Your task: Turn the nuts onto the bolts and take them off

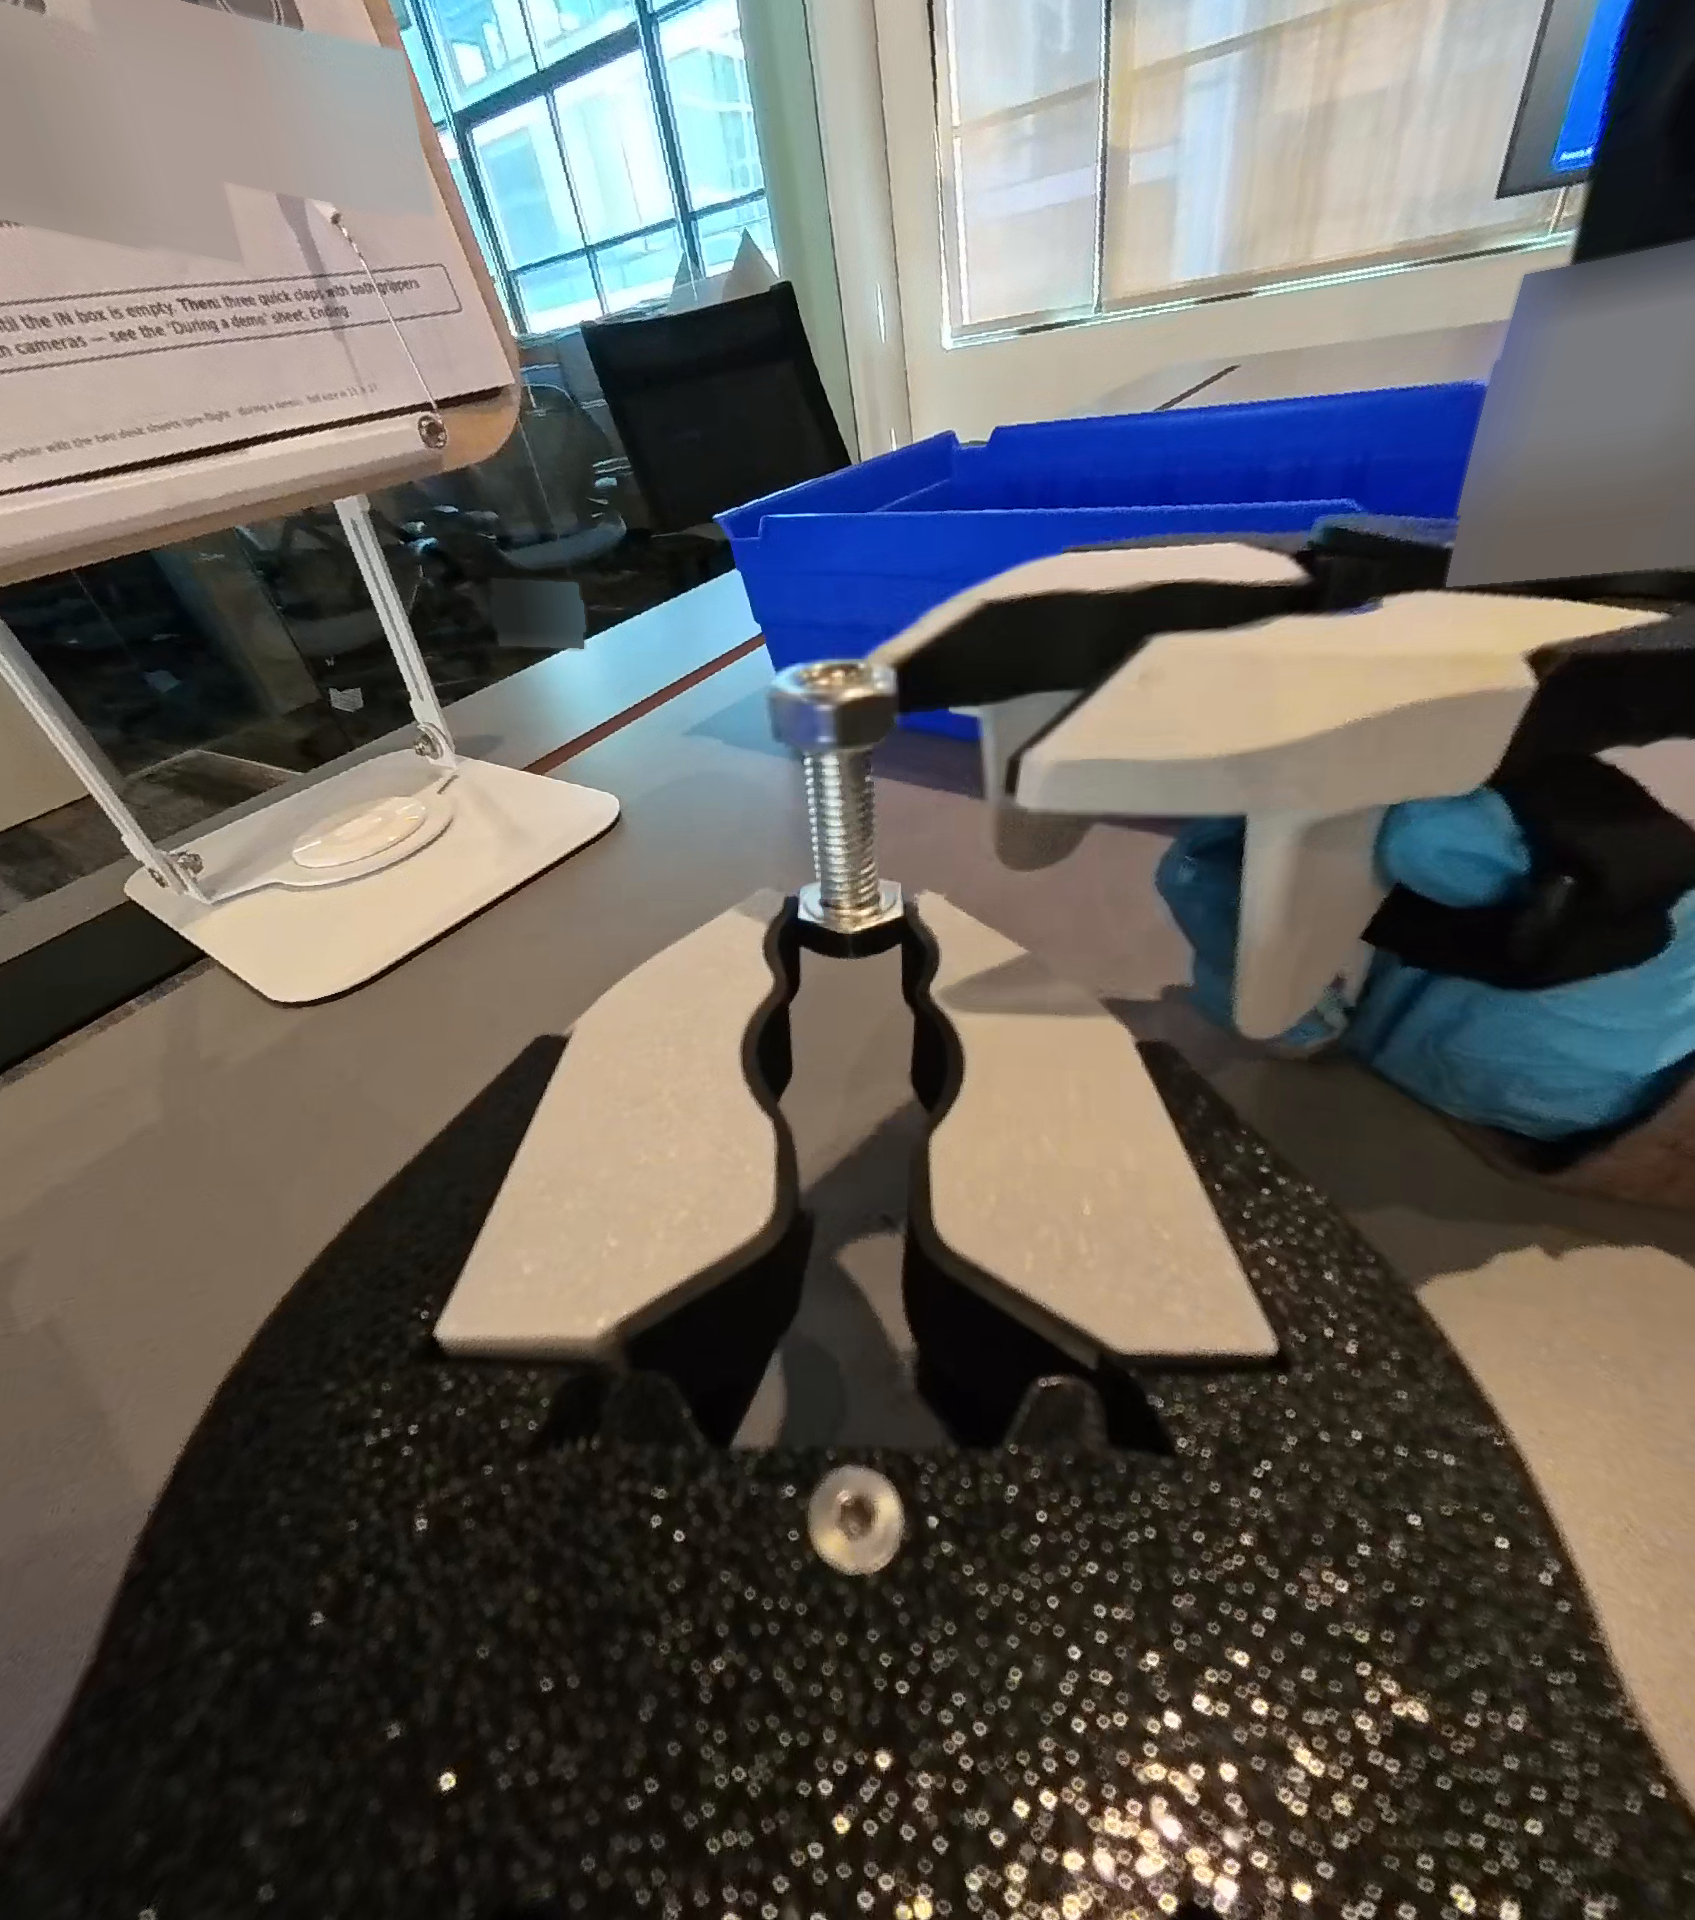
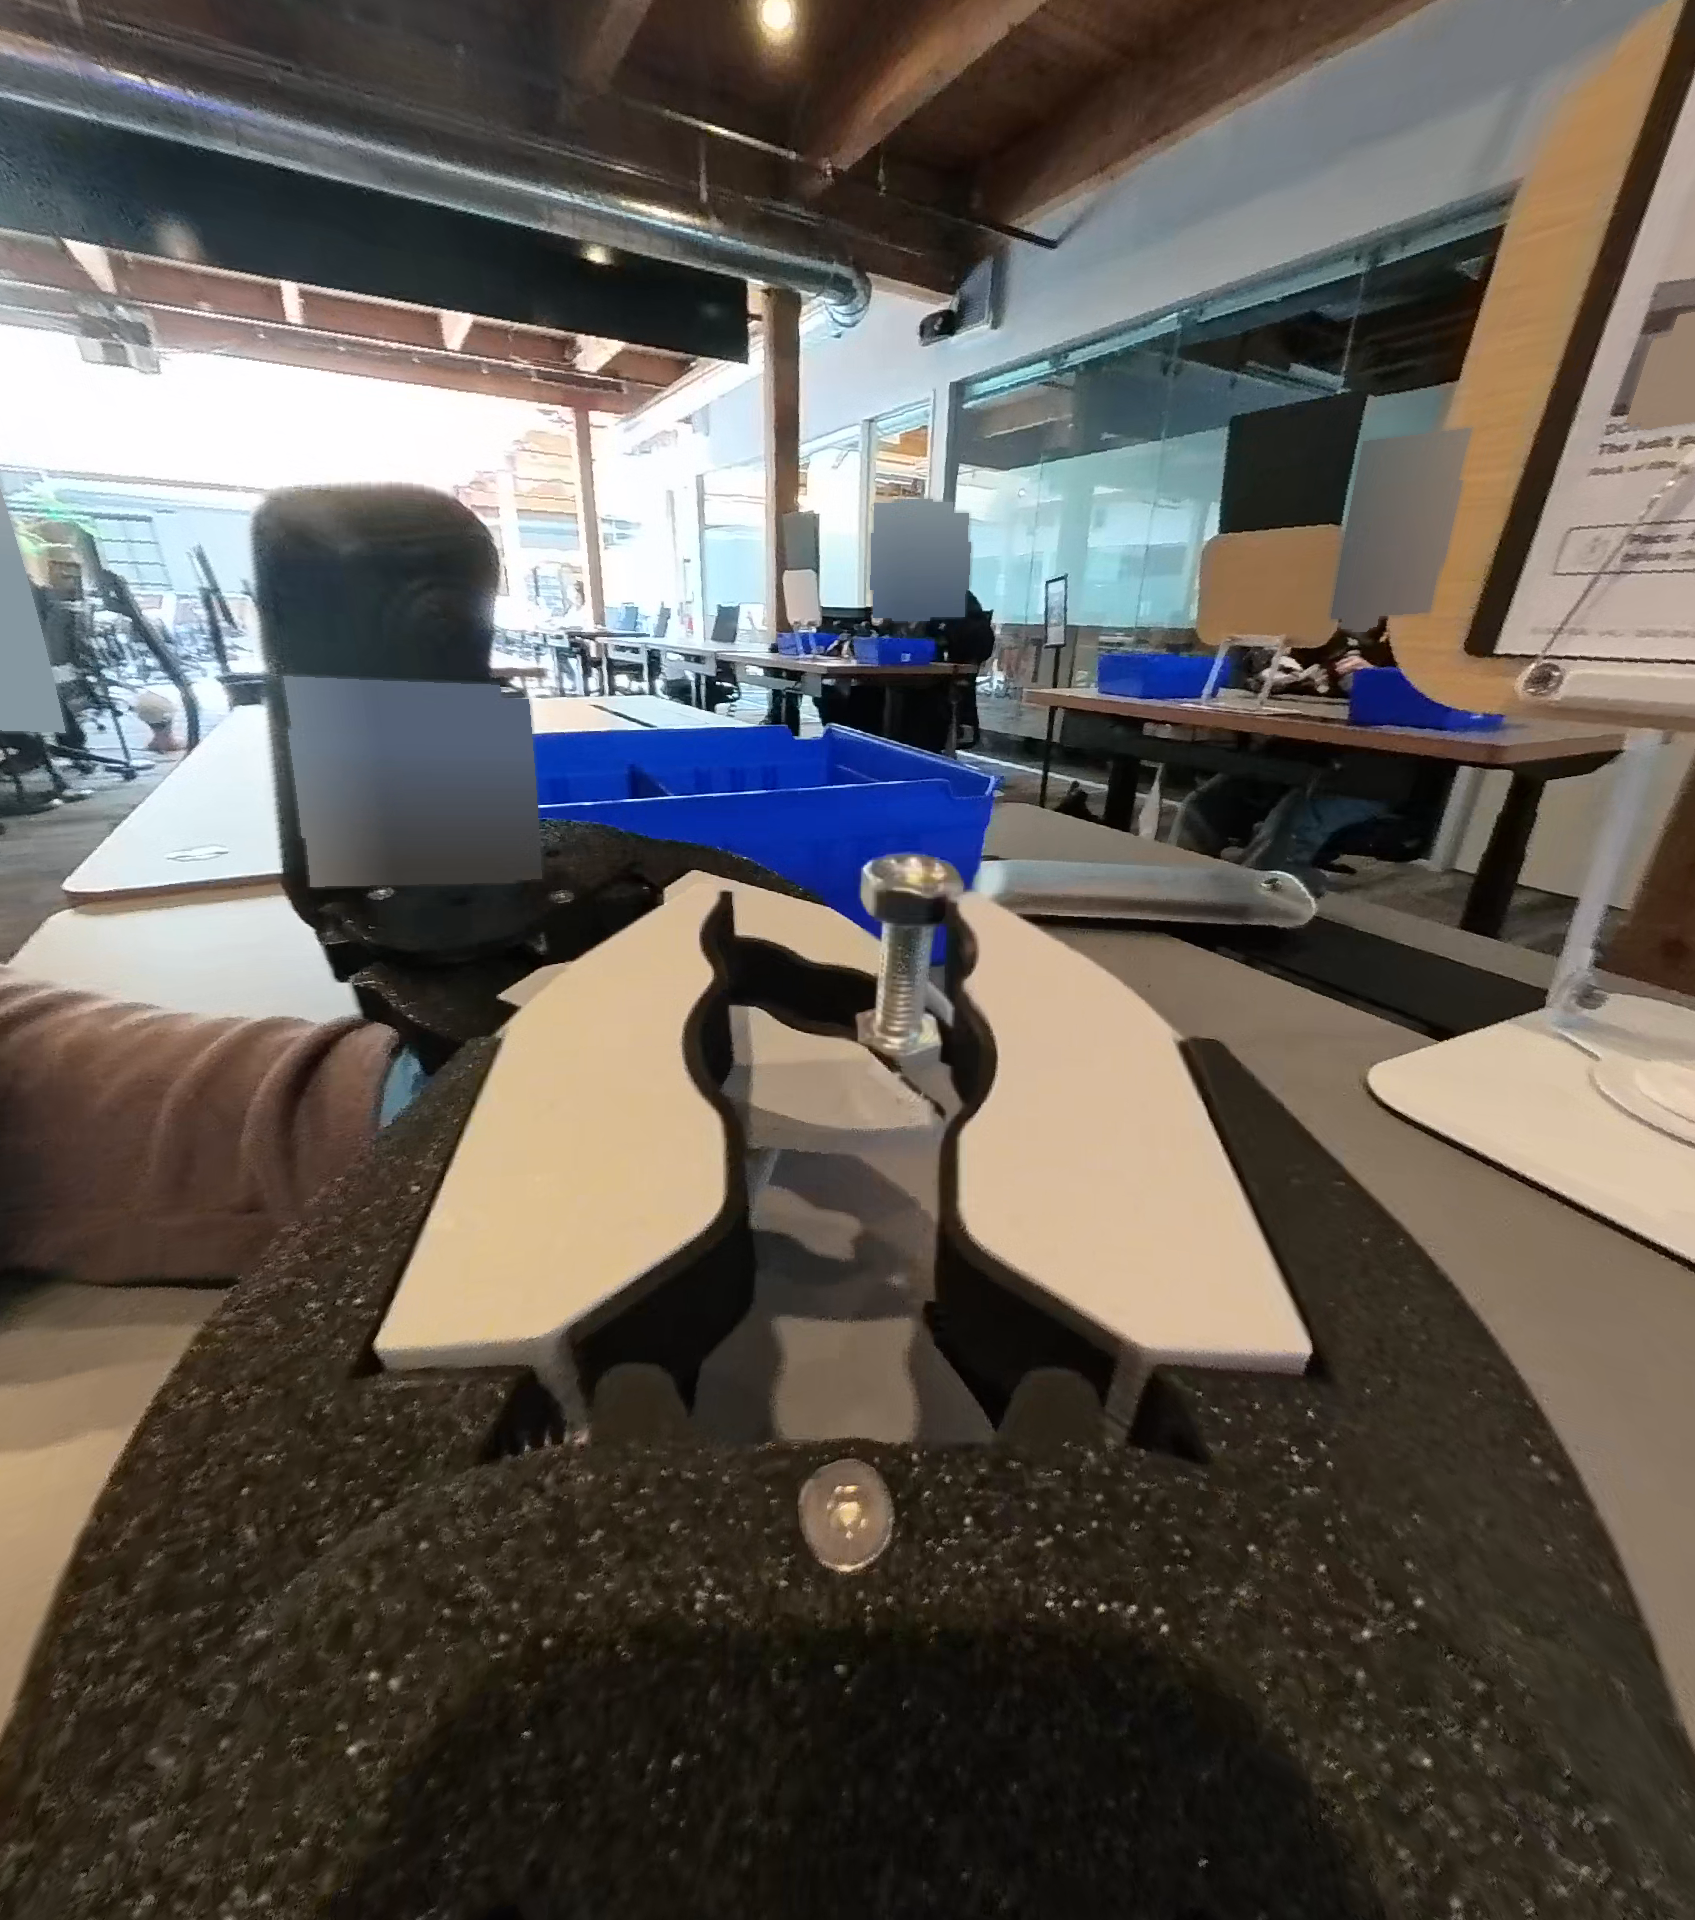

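Left gripper (image 1: 853, 920) in its own wrist view pinches the hex nut (image 1: 851, 914) between its nearly closed fingertips, and the bolt (image 1: 835, 790) stands upright out of that nut, threads bare, its hex head on top. Just right of the head hangs the right gripper (image 1: 947, 717), fingers parted, one tip touching or almost touching the head; a blue-gloved hand (image 1: 1508, 987) holds it close to the grey table (image 1: 199, 1195). Free tabletop lies to the left up to the white base of a sign stand (image 1: 355, 883); a blue bin (image 1: 1082, 520) stands behind. From the right wrist view, the right gripper (image 2: 848, 920) is open, its right finger just beside the bolt (image 2: 907, 956), the nut (image 2: 897, 1031) low on the shank. Left gripper fingers beneath are mostly hidden. Blue bin (image 2: 770, 800) sits right behind, the stand's base (image 2: 1549, 1122) to the right.
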A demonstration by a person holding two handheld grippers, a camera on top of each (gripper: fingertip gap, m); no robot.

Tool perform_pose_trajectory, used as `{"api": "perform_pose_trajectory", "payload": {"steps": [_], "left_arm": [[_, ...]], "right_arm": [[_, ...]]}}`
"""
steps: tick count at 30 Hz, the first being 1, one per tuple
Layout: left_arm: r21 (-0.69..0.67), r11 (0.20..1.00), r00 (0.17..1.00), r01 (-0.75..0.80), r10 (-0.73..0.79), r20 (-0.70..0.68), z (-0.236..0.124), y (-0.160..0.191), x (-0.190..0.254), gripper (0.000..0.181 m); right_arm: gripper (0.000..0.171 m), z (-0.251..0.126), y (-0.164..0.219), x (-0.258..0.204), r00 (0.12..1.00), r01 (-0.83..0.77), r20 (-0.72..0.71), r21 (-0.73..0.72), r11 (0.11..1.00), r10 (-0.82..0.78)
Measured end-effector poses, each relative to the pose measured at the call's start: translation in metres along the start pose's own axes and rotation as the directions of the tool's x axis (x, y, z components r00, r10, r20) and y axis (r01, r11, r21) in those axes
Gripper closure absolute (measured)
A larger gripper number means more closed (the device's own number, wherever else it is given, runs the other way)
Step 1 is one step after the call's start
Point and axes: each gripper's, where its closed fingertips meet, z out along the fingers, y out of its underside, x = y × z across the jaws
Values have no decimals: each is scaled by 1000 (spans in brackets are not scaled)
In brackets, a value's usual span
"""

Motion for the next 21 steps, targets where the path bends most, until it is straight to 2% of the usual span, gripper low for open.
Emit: {"api": "perform_pose_trajectory", "payload": {"steps": [1,2,8,9,12,18,21], "left_arm": [[3,1000,1000,4,-4,2,0,0,-1,163],[3,1000,1000,10,-10,0,0,0,-1,163],[-2,1000,1000,8,-8,0,0,0,-1,163],[-3,1000,1000,9,-9,0,0,0,-1,163],[3,1000,1000,22,-22,0,0,0,-2,163],[-5,1000,1000,11,-11,-3,0,1,0,163],[-9,1000,1000,-1,1,-5,0,1,1,163]], "right_arm": [[142,-3,-1,-1,1000,-8,9,7,1000,8],[144,-5,-3,0,1000,-15,8,18,1000,15],[128,-1,-2,8,999,10,-44,18,1000,-9],[129,0,0,5,1000,7,-28,8,1000,-6],[149,-3,1,-3,999,-26,32,-7,1000,26],[129,-1,-2,7,1000,-3,-31,17,1000,4],[127,1,1,6,1000,-8,-20,2,1000,8]]}}
